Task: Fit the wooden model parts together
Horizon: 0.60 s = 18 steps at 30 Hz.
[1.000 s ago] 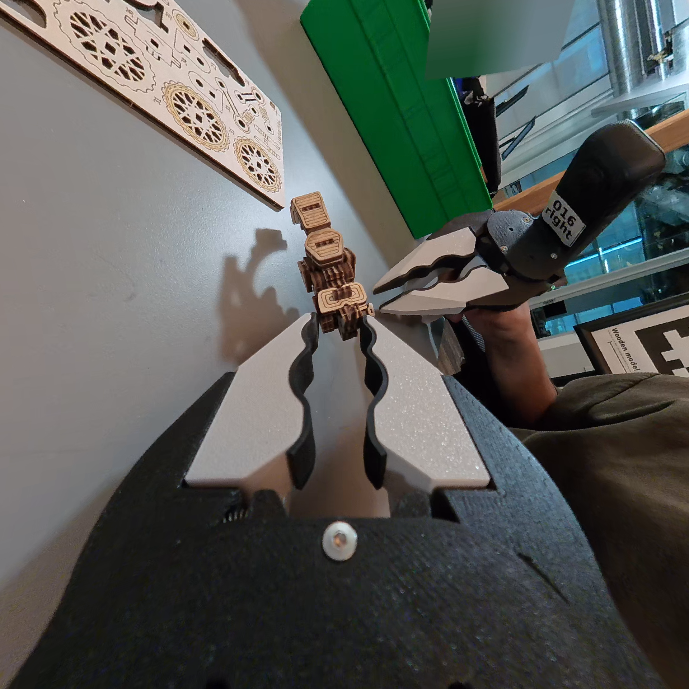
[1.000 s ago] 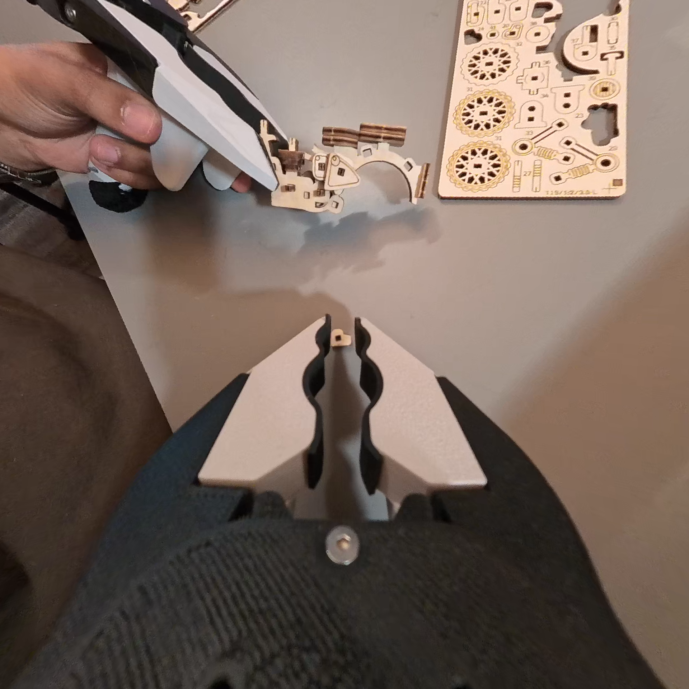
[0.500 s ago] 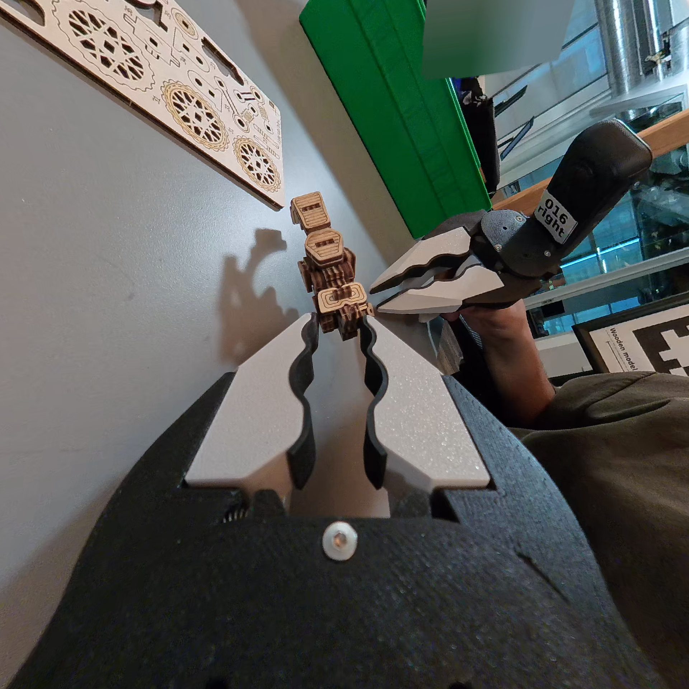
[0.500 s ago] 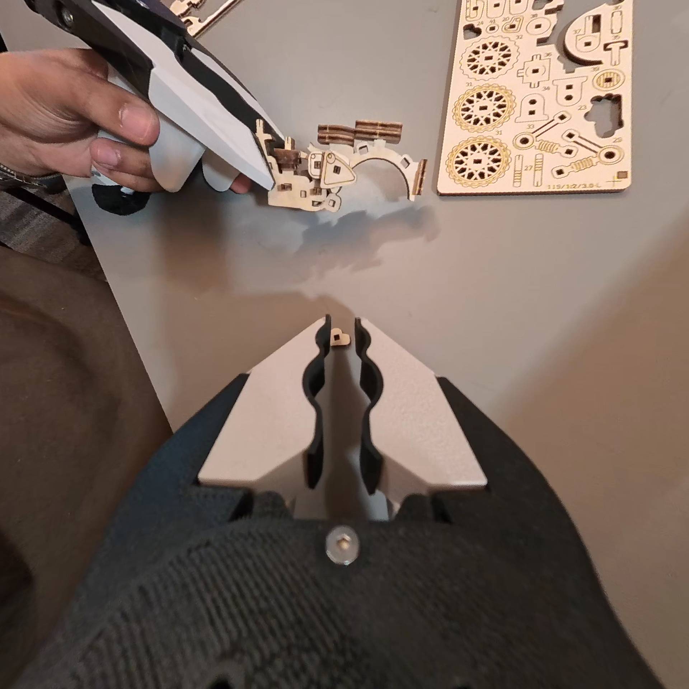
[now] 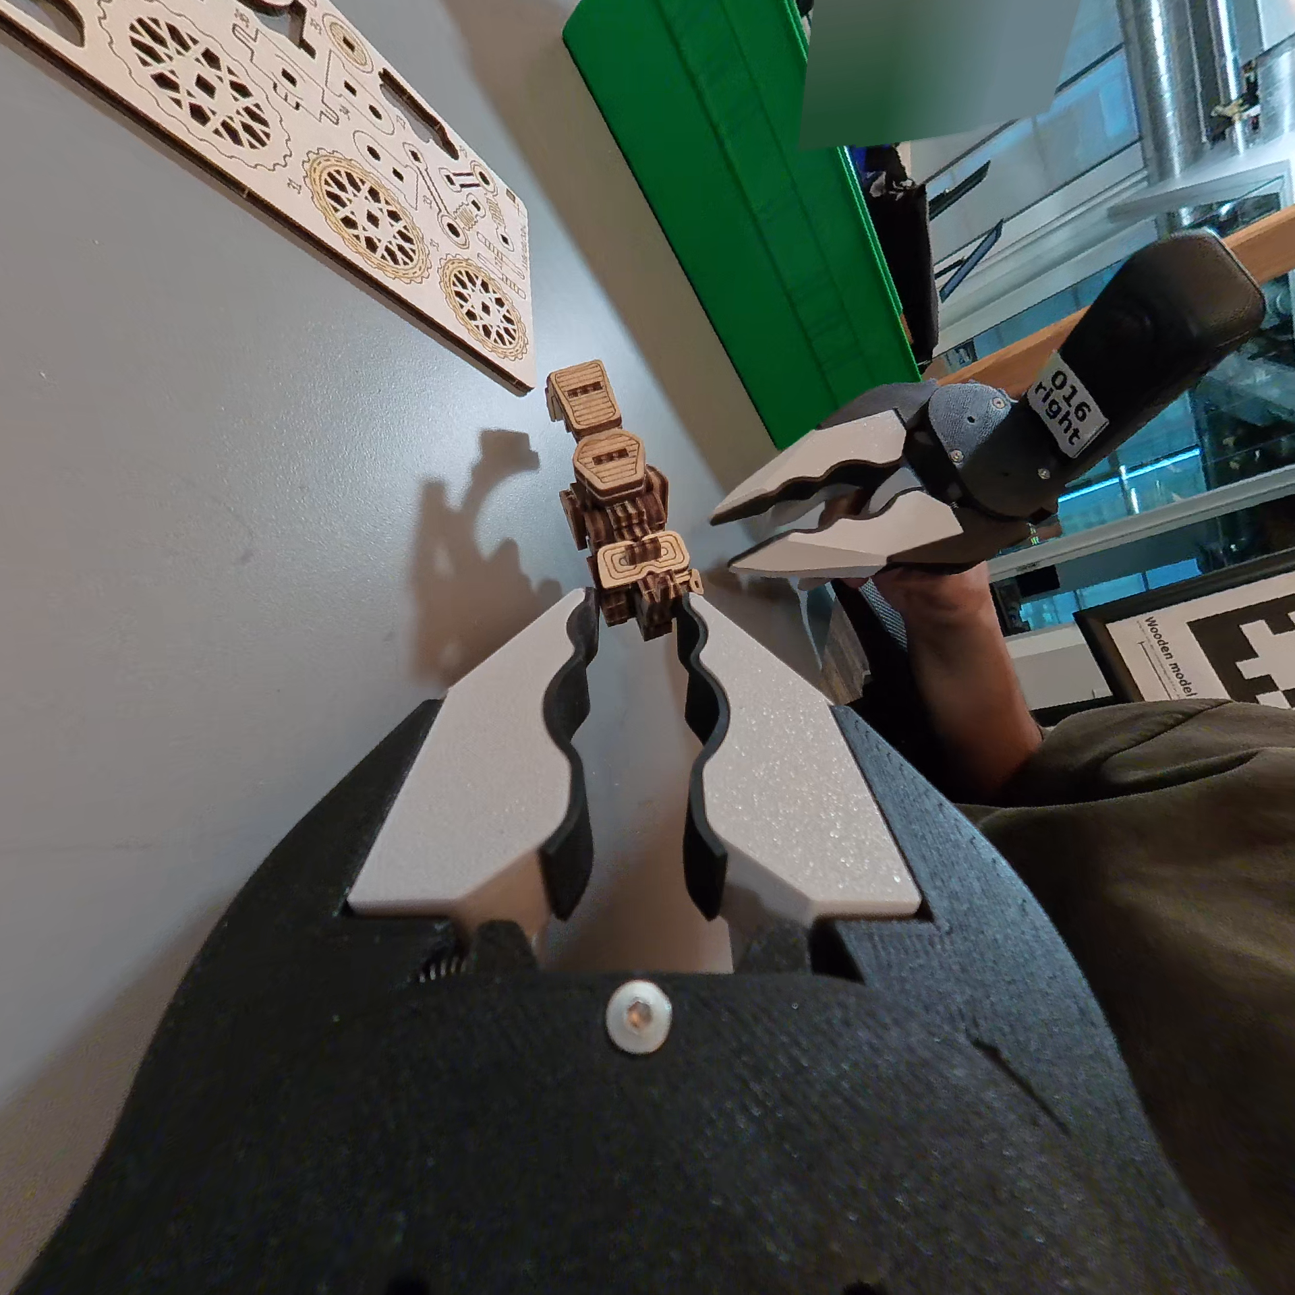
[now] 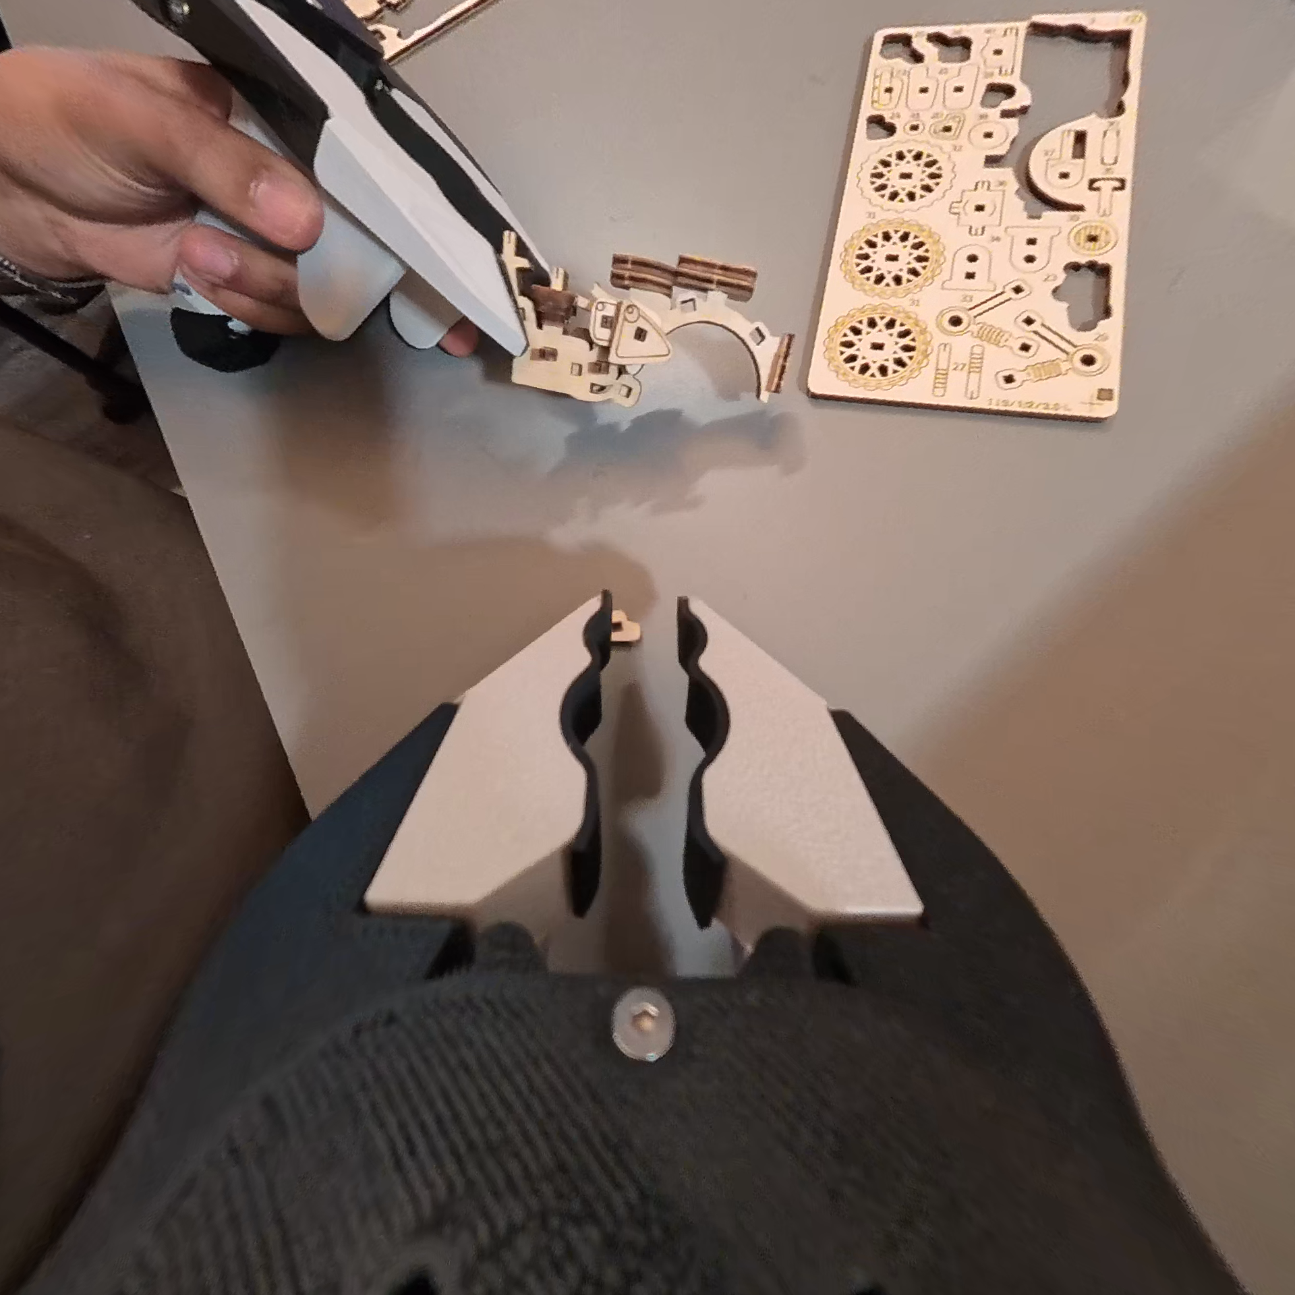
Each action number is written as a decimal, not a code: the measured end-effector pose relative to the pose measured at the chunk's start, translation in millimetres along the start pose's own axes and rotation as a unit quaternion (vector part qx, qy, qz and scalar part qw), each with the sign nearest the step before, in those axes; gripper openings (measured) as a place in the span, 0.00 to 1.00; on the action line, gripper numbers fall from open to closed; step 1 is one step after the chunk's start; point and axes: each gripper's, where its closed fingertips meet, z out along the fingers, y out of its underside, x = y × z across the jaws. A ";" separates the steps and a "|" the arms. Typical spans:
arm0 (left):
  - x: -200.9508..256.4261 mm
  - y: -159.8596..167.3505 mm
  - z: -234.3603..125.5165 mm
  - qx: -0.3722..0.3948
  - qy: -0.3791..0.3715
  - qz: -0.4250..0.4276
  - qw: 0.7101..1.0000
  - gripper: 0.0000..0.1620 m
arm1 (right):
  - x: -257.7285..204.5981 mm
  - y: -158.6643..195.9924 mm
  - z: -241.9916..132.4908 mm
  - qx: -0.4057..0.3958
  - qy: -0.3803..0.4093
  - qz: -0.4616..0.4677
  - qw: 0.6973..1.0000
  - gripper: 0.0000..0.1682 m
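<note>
My left gripper (image 5: pixel 638 603) is shut on the near end of a partly built wooden model (image 5: pixel 617 490) and holds it just above the grey table (image 5: pixel 175 560). In the right wrist view the left gripper (image 6: pixel 525 301) and the model (image 6: pixel 617 336) show at upper left; the model has an arch-shaped end. My right gripper (image 6: pixel 643 603) is slightly open. A tiny wooden piece (image 6: pixel 626 626) sits against its left fingertip only; the right fingertip is clear of it. In the left wrist view the right gripper (image 5: pixel 723 543) hovers just right of the model, jaws apart.
A laser-cut sheet of wooden parts (image 6: pixel 981 210) lies beyond the model; it also shows in the left wrist view (image 5: pixel 280 175). A green box (image 5: pixel 736 175) stands behind. A framed marker card (image 5: pixel 1226 645) is at the right. A hand (image 6: pixel 140 189) holds the left gripper. The left gripper's tips are roughly 9 centimeters from the right gripper's.
My right gripper's jaws have spread a little, so the tiny piece now touches only the left fingertip. The left gripper still holds the model and has barely moved.
</note>
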 end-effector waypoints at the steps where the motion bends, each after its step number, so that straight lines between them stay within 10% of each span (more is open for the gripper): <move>1: -0.1 0.0 0.1 0.000 0.000 0.000 1.000 0.13 | -1.7 0.9 0.7 -0.002 -0.005 -0.002 1.000 0.10; 18: -0.3 -0.4 -0.1 0.000 0.003 -0.003 1.000 0.13 | -22.0 20.6 6.5 -0.055 -0.057 -0.045 0.996 0.10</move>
